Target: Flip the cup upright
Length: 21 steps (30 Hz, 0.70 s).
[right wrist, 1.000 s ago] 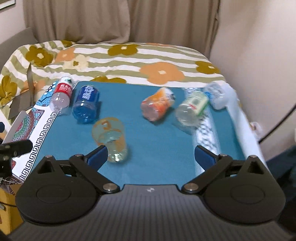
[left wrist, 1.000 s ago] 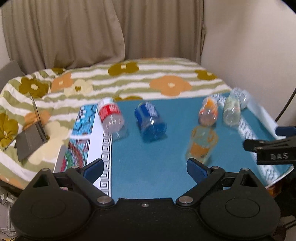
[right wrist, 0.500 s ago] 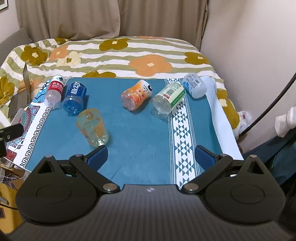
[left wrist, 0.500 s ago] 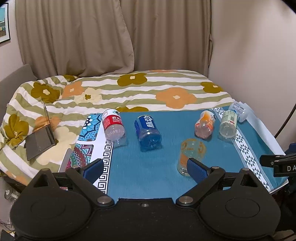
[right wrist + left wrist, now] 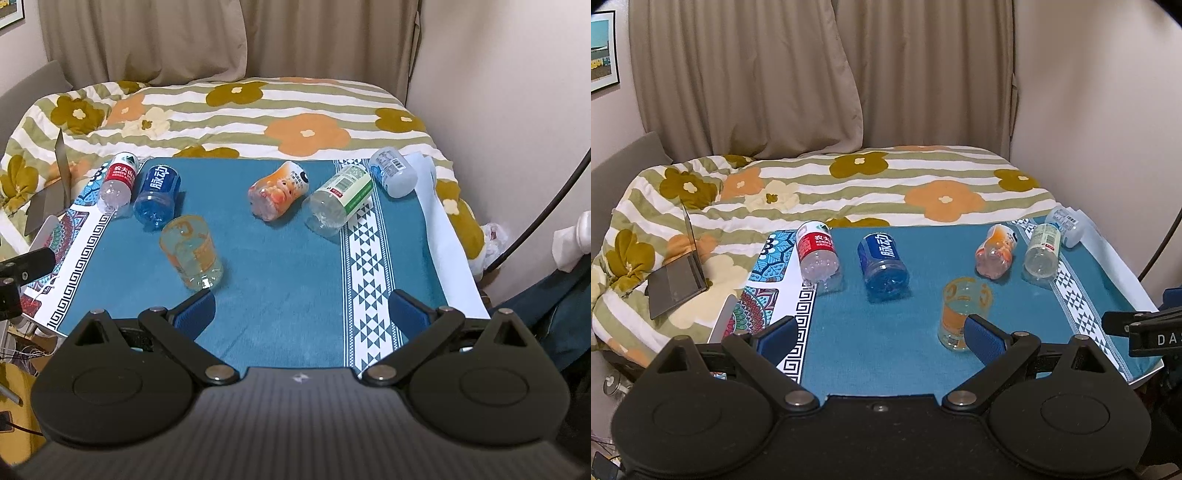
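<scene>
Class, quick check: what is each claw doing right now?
Left claw: open, holding nothing.
Right claw: open, holding nothing.

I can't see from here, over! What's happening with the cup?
Both tongs open, left and right, holding nothing. Cup standing on the blue mat, untouched. Blue bottle lies close behind it.

Black hand-held gripper point(image 5: 881, 332), blue fingertip pads point(image 5: 984, 338), silver screws
</scene>
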### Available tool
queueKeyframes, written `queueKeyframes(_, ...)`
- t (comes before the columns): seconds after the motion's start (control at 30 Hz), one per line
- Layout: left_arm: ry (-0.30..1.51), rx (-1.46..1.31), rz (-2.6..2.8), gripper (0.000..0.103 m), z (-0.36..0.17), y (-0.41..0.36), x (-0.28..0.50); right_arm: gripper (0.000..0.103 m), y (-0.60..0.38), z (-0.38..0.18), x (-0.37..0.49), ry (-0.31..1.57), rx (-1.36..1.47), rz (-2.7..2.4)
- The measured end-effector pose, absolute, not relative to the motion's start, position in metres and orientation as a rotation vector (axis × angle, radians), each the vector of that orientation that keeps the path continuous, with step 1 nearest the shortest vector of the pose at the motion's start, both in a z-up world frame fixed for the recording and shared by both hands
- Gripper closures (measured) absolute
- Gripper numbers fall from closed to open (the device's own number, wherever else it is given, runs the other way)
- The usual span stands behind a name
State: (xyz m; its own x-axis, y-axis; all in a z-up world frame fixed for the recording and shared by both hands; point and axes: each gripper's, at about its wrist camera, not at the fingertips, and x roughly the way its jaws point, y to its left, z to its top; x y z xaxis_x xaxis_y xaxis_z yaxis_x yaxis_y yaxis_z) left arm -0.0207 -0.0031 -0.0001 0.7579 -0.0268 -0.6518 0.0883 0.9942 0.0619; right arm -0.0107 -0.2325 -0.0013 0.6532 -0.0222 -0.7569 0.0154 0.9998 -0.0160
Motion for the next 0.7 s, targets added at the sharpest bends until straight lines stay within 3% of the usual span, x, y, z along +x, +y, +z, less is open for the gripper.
queueKeyframes(0.7, 0.663, 0.117, -0.058, 0.004, 0.0095, -0.0066, -0.0248, 0.0, -0.2379, 0.0041, -0.0126, 0.835, 0.014, -0.02)
